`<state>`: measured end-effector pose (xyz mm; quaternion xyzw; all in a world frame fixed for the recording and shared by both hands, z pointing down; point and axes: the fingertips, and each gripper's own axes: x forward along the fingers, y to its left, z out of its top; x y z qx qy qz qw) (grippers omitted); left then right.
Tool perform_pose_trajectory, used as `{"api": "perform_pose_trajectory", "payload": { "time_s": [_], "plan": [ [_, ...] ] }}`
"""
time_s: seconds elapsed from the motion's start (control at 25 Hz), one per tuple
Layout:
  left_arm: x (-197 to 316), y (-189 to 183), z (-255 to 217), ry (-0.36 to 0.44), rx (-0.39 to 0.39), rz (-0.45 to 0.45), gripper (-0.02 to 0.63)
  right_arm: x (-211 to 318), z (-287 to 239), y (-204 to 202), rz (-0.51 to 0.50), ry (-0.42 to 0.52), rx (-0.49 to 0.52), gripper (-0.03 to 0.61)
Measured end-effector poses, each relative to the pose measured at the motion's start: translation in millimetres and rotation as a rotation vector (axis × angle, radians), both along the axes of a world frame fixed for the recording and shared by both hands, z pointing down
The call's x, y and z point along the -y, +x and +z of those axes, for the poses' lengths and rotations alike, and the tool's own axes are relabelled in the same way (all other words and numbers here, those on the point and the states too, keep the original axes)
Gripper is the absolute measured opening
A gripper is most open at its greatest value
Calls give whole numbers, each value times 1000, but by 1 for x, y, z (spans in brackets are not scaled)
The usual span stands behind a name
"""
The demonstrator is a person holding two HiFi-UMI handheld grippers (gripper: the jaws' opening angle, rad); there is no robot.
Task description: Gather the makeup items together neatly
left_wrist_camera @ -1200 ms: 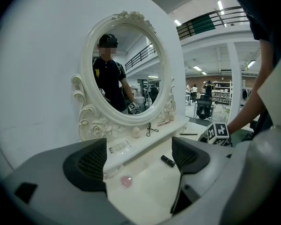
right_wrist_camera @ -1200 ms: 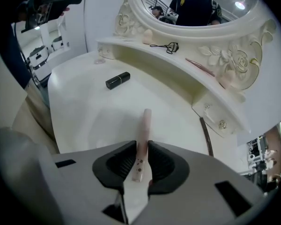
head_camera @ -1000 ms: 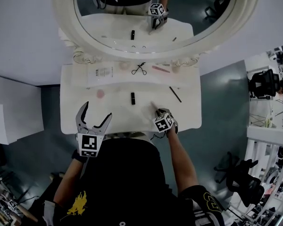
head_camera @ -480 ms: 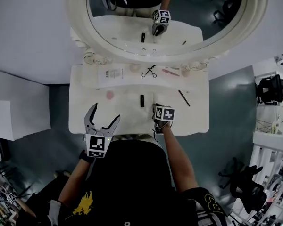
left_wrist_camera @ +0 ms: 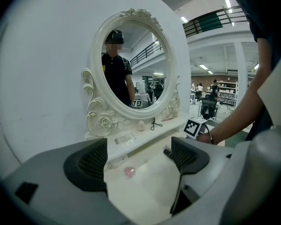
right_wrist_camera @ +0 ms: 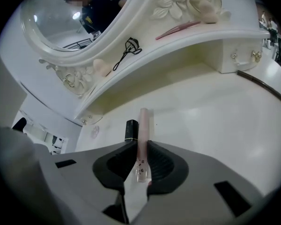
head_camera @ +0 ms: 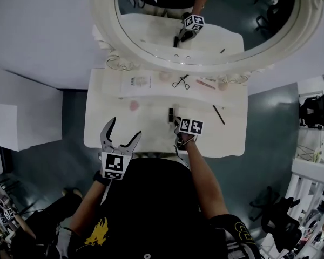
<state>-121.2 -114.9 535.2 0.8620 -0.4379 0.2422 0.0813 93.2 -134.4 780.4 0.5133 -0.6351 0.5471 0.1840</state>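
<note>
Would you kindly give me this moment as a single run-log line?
right gripper: shut on pink tube | tube tip: next to black lipstick | left gripper: open, empty

Tube [right_wrist_camera: 143, 125] between jaws of right gripper [right_wrist_camera: 140, 146]; lipstick [right_wrist_camera: 131, 129] just left of it; curler [right_wrist_camera: 126, 50] on shelf [right_wrist_camera: 201, 38] beyond; pencil [right_wrist_camera: 260, 84] far right.

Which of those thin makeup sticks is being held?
The pale pink tube, clamped in the right gripper. The black lipstick beside it, the dark pencil and the pink stick on the shelf all lie loose.
</note>
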Motion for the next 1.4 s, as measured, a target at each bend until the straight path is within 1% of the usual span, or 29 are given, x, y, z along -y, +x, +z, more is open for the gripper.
{"api": "perform_pose_trajectory", "payload": {
  "time_s": [0.16,0.4,0.56,0.92,0.96,1.04,1.12,1.16,1.24,1.4],
  "plan": [
    [-3,1,2,-14,-5,3,426,-2,1,-5,5,-9,7,84],
    [-4,3,4,-10,-7,7,419,-1,3,-7,20,-11,16,84],
    [-7,7,-1,5,-42,25,419,-3,3,-10,-8,-4,1,87],
    [-8,8,-3,10,-40,31,419,0,-3,-15,-45,30,-41,115],
    [-8,8,-4,11,-39,32,419,0,-5,-17,-51,38,-38,133],
    [-8,7,-4,11,-37,31,419,2,-7,-21,-66,55,-31,224],
    [-9,7,-2,9,-37,30,419,2,-7,-25,-83,65,-38,248],
    [-10,7,-1,7,-37,29,419,2,-7,-28,-91,66,-49,274],
    [-11,6,-1,5,-34,27,419,0,-6,-31,-105,66,-82,307],
    [-12,5,-2,4,-36,19,419,-1,-5,-32,-142,72,-157,308]
  ]
}}
